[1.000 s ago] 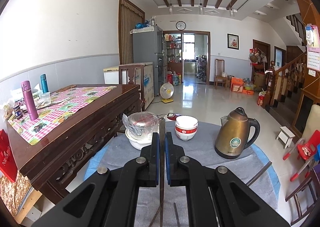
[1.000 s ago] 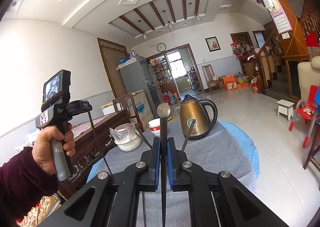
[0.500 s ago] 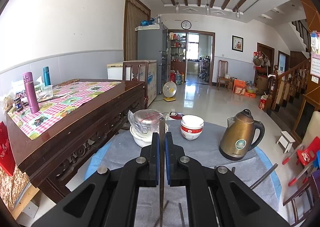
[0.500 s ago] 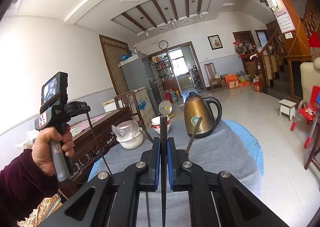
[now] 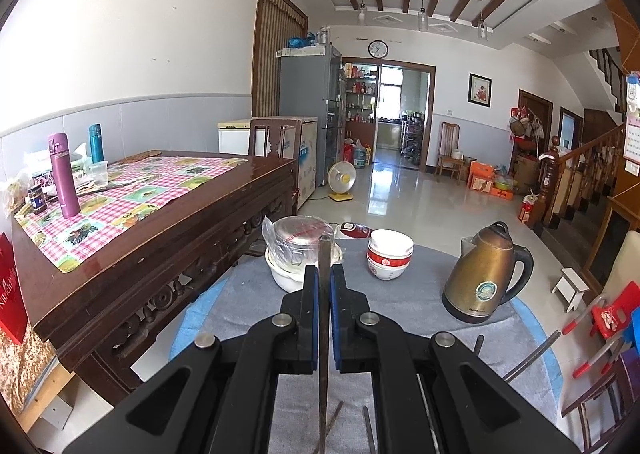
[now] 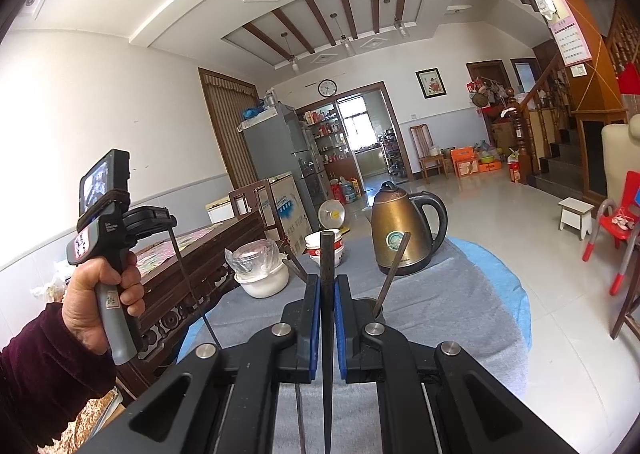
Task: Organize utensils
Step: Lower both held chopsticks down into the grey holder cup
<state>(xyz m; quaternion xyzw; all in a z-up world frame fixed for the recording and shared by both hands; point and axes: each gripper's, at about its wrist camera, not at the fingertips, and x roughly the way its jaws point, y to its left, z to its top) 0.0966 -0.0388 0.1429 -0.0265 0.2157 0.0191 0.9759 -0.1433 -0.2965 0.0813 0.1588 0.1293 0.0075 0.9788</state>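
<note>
My left gripper (image 5: pixel 324 274) is shut on a thin dark chopstick (image 5: pixel 323 334) that stands upright between its blue pads. In the right wrist view a hand holds this gripper's handle (image 6: pixel 108 254) at the left, with the chopstick (image 6: pixel 192 286) hanging slantwise below it. My right gripper (image 6: pixel 327 282) is shut on another dark chopstick (image 6: pixel 327 254), also upright. More chopsticks (image 6: pixel 394 270) lean up from behind the right gripper's fingers, and what holds them is hidden. Both grippers hover over a round table under a grey cloth (image 5: pixel 400 306).
On the cloth stand a bronze kettle (image 5: pixel 486 274), stacked red and white bowls (image 5: pixel 390 254) and a white pot with a bagged metal container (image 5: pixel 298 250). A dark wooden sideboard (image 5: pixel 160 254) runs along the left. Red chairs (image 6: pixel 624 221) stand at the right.
The left gripper has shifted a little leftward with its chopstick, so the table things sit further right in its view. The right gripper has held still.
</note>
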